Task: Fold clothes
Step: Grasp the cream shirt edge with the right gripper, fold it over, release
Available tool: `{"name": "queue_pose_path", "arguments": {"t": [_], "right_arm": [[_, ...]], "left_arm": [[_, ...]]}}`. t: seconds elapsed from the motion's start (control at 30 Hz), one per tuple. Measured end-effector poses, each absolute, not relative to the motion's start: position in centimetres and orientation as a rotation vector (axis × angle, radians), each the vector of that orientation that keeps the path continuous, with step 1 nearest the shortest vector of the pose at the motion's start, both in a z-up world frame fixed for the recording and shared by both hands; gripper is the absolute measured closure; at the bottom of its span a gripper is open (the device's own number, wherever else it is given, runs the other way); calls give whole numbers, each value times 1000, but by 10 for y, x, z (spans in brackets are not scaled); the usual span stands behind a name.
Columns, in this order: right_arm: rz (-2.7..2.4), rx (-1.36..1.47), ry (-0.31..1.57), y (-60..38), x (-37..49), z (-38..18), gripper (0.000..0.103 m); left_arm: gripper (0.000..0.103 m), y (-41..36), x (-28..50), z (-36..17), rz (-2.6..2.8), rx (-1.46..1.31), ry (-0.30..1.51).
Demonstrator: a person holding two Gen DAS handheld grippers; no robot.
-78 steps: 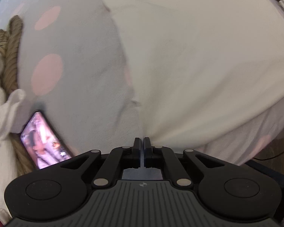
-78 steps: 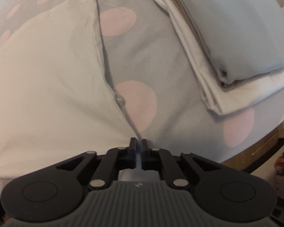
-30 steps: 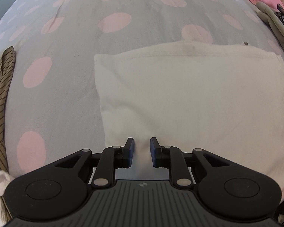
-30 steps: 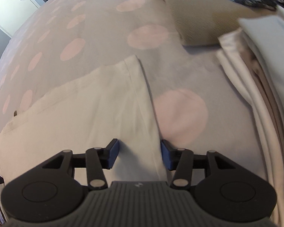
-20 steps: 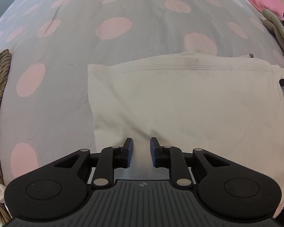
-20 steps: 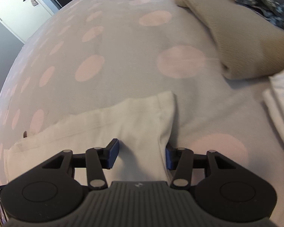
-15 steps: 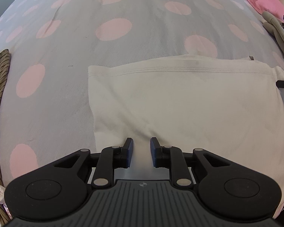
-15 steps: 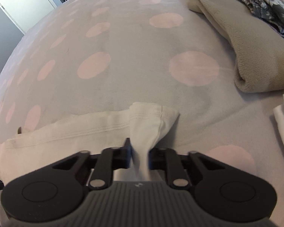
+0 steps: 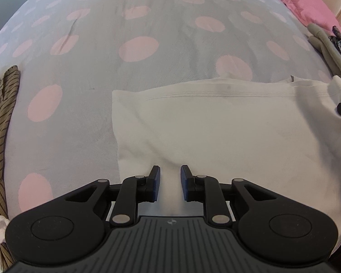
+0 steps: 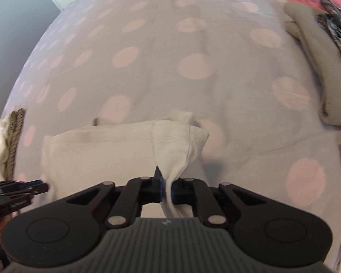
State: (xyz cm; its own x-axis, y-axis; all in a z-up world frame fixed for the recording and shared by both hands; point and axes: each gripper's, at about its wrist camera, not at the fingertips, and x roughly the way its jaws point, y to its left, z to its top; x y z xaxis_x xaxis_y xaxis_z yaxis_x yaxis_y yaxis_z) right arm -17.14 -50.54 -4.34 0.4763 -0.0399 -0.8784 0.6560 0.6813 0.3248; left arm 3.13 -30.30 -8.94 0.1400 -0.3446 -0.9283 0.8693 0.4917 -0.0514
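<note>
currently a cream garment [image 9: 227, 127] is laid flat, folded, on a grey bedspread with pink dots [image 9: 138, 45]. its near left corner is straddled by the left gripper [image 9: 169, 183], whose jaws are parted by a narrow gap with cloth lying between them; whether the pads actually press the fabric cannot be told. the right gripper [image 10: 167, 190] is clamped tight on the garment's right corner, which is bunched between the pads and lifted off the bedspread so that the hem is folded over. a striped brown cloth [image 9: 2, 122] is seen at the left edge, well apart from the garment. a beige folded garment [image 10: 316, 68] is seen at the far right, with a pink pillow [image 9: 307, 0] beyond it.
</note>
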Motion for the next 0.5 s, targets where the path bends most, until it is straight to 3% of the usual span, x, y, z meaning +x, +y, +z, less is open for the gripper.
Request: {"name": "queue_pose_path", "arguments": {"t": [0.23,0.5], "right_arm": [[-379,811,959,-453,-130,-19,96],[-328,905,979,-414,-58,-34,96]], "left_arm": [[86,-287,37,-80,-966,543,1088],[89,-275,54,-81,-948,492,1094]]}}
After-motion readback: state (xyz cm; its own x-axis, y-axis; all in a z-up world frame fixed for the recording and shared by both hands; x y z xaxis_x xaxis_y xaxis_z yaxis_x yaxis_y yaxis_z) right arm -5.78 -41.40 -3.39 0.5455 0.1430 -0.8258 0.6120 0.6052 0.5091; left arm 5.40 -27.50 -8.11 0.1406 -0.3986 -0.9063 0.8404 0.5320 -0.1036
